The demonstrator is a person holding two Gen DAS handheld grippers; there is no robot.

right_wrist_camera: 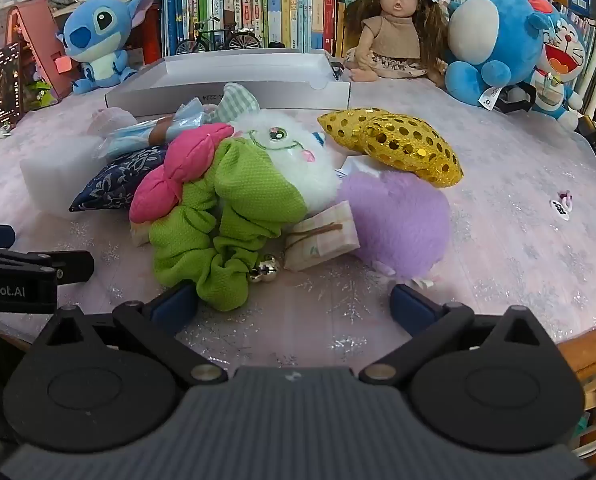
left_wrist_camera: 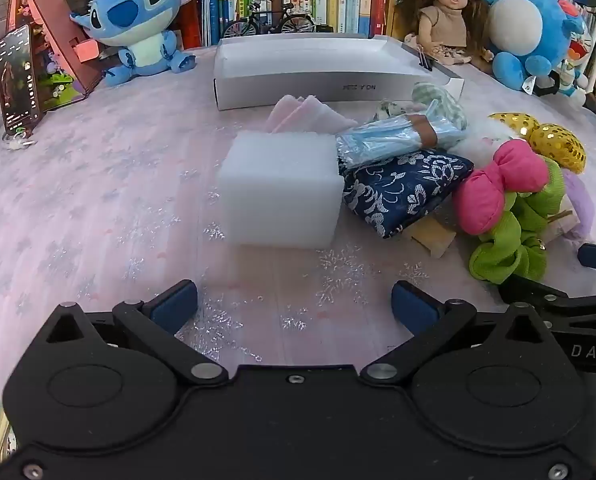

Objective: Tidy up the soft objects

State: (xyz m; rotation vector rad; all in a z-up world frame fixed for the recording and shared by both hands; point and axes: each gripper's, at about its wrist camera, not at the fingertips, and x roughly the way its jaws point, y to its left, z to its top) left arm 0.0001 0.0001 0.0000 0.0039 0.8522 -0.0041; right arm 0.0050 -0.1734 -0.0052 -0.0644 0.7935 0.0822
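A pile of soft things lies mid-table: a white foam block (left_wrist_camera: 279, 190), a navy floral pouch (left_wrist_camera: 402, 192), a wrapped pack of blue masks (left_wrist_camera: 398, 138), pink cloths (left_wrist_camera: 308, 118), a green scrunchie with a pink bow (right_wrist_camera: 225, 216), a white fluffy toy (right_wrist_camera: 285, 152), a purple plush (right_wrist_camera: 398, 224) and a gold sequin cushion (right_wrist_camera: 398, 142). Behind the pile stands an empty white box (left_wrist_camera: 318, 76). My left gripper (left_wrist_camera: 293, 306) is open, short of the foam block. Near the green scrunchie my right gripper (right_wrist_camera: 293, 306) is open too, with nothing between its fingers.
A blue plush (left_wrist_camera: 137, 28), a doll (left_wrist_camera: 450, 20), more blue plush toys (right_wrist_camera: 498, 44), a phone (left_wrist_camera: 15, 80) and a pink toy house (left_wrist_camera: 53, 52) line the back before bookshelves. A small hair clip (right_wrist_camera: 562, 206) lies at right. The table's wooden edge (right_wrist_camera: 590, 344) shows at right.
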